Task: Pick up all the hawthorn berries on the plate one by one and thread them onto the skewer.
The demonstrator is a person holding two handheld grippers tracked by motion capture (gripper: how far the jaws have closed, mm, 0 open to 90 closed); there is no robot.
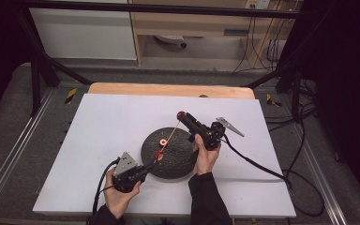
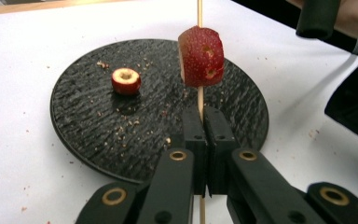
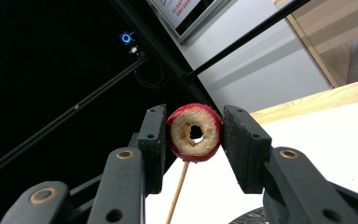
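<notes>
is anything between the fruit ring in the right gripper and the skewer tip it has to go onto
Nothing visible. The fruit ring, held in the right gripper, sits at the skewer end; another fruit piece is threaded lower, near the left gripper.

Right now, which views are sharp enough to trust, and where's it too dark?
Left gripper view: evenly lit, fruit piece on the skewer sharp, plate crumbs clear. Right gripper view: held fruit ring crisp, background mostly black. High view: white table bright, edges dark, fruit tiny.
</notes>
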